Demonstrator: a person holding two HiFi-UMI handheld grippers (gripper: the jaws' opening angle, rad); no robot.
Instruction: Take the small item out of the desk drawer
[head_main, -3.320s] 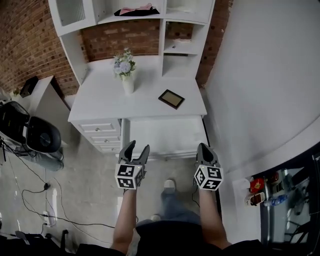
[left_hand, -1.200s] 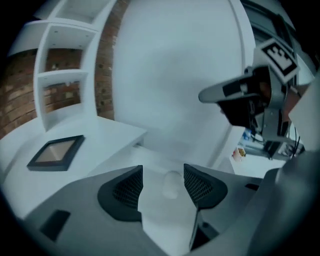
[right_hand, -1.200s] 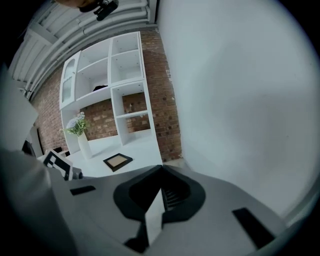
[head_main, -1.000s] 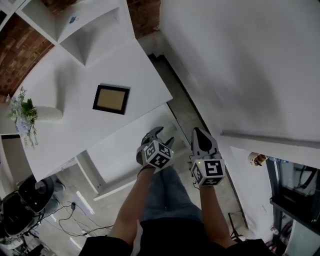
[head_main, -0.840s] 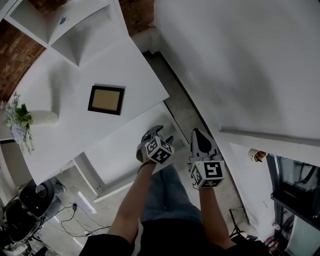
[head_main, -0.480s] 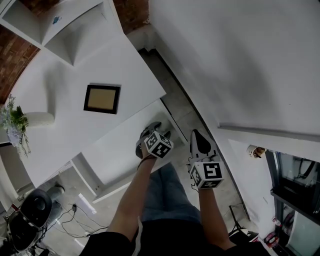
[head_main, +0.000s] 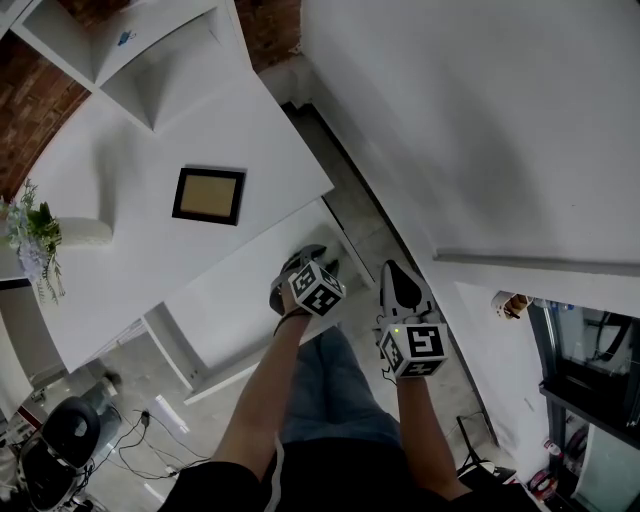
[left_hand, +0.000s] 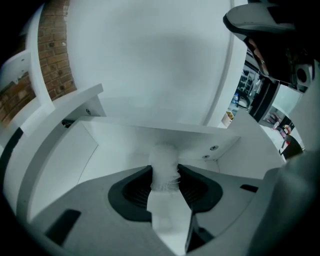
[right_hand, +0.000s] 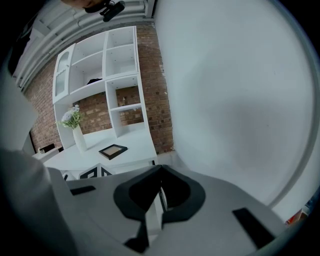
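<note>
**Left gripper** (left_hand: 165, 185): the jaws are closing on the small white item (left_hand: 164, 167), which is standing between the pads (left_hand: 135, 187). Both pads are appearing to touch its lower sides, and its rounded top is showing above the tips.

**Small white item:** it is sitting on the floor of the open drawer (left_hand: 115, 150), close to the far wall and towards the corner where two screw heads (left_hand: 214, 148) are showing. In the head view the left gripper (head_main: 312, 262) is covering it.

**Right gripper** (right_hand: 160, 172): the jaws are lying together with nothing between them. In the head view it (head_main: 395, 278) is hanging just beside the left one, off the drawer's front edge.

**Step in hand (judged):** the left gripper is securing the grasp.
- The item is looking soft and light, so a gentle, even squeeze is advisable.
- Keeping the jaws centred is stopping either pad from nudging it against the wall.
- Lifting straight up, clear of the drawer's rim, is the safer way out before drawing back.

**Desk top** (head_main: 150, 150): it is carrying a picture frame (head_main: 208, 195) near its middle and a vase of flowers (head_main: 40, 235) at its left edge, both well apart from the drawer
</note>
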